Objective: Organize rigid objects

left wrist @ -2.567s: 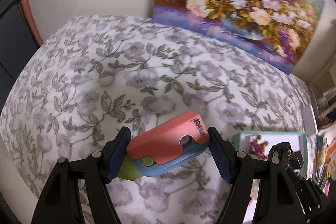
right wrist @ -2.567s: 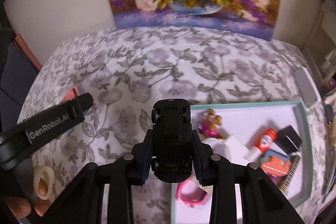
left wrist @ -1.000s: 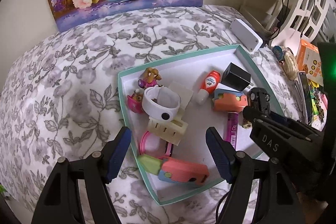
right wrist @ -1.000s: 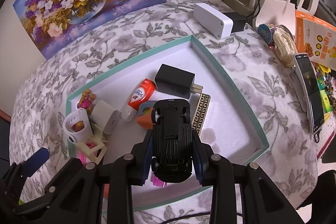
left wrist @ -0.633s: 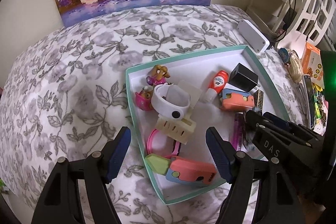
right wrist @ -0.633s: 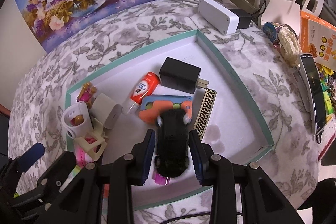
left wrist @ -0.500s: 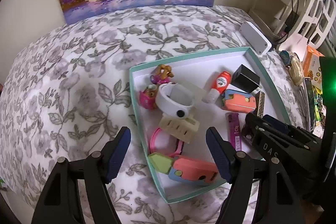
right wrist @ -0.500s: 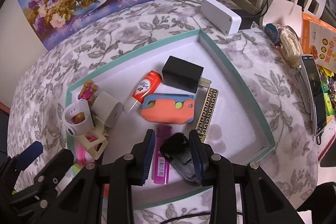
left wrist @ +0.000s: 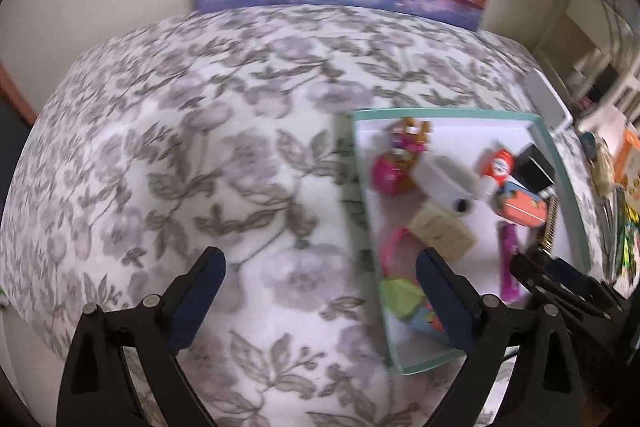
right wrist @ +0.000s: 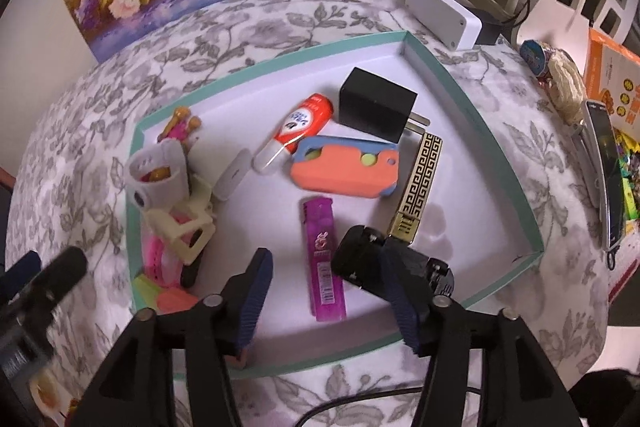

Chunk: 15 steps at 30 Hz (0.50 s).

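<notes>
My right gripper (right wrist: pixel 326 263) hangs over the near part of the teal-rimmed white tray (right wrist: pixel 460 187). Its jaws are opening and nothing is pressed between them. The black toy car (right wrist: pixel 384 263) lies on the tray floor, partly behind the right finger, beside a purple lighter (right wrist: pixel 324 255). My left gripper (left wrist: pixel 320 259) is over the flowered cloth, left of the tray (left wrist: pixel 460 133). Its jaws are opening wide and hold nothing. The pink, blue and green folding toy (left wrist: pixel 404 301) lies in the tray's near left corner.
The tray also holds an orange and blue case (right wrist: pixel 344 167), a gold lighter (right wrist: pixel 420 187), a black charger (right wrist: pixel 376 107), a red and white tube (right wrist: pixel 300 127) and a white band (right wrist: pixel 158 171). A white box (right wrist: pixel 444 11), phone (right wrist: pixel 604 163) and orange book (right wrist: pixel 612 75) lie right.
The right gripper let the black car down into the tray and spread its jaws. The left gripper left the folding toy in the tray, slid left over the cloth and opened wider.
</notes>
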Motion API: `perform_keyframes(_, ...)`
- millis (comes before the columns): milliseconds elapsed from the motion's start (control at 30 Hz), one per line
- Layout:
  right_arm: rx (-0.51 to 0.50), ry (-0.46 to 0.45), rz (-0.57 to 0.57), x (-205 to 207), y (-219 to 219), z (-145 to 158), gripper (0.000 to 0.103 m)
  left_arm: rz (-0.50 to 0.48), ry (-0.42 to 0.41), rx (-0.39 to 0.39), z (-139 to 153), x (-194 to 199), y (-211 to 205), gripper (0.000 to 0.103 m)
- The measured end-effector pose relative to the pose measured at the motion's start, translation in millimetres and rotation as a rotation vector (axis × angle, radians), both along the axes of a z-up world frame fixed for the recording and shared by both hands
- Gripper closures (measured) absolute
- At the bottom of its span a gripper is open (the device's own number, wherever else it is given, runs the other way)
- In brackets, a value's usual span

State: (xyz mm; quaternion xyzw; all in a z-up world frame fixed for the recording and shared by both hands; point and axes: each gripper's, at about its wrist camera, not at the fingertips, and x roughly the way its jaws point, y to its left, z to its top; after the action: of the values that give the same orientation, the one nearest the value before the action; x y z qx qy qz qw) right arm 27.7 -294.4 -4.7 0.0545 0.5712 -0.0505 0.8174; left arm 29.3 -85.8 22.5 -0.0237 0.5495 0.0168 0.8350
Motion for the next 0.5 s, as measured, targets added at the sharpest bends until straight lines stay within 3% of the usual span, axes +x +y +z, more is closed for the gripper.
perform_keyframes(67,0.005,-0.009,0.005,-2.9,3.3,2.0,0.031,0.028,-0.006,0.008,-1.1,-2.5,10.6,0.006)
perform_keyframes(200,-0.007,-0.027,0.007,-8.2,9.9,7.2,0.027,0.054,-0.034,0.004,2.2,-7.1,24.8,0.003)
perform_keyframes(267,-0.017,-0.032,0.015,-10.5,14.4,9.2,0.017,0.048,-0.043,0.003,3.8,-10.0,28.4,0.003)
perform_keyframes(400,-0.032,-0.046,0.042,-13.8,23.9,14.7,0.014,0.033,-0.044,-0.003,6.7,-13.9,30.9,0.003)
perform_keyframes(500,-0.043,-0.070,0.051,-16.3,29.3,21.3,0.001,0.032,-0.045,-0.003,9.5,-16.5,33.4,0.003)
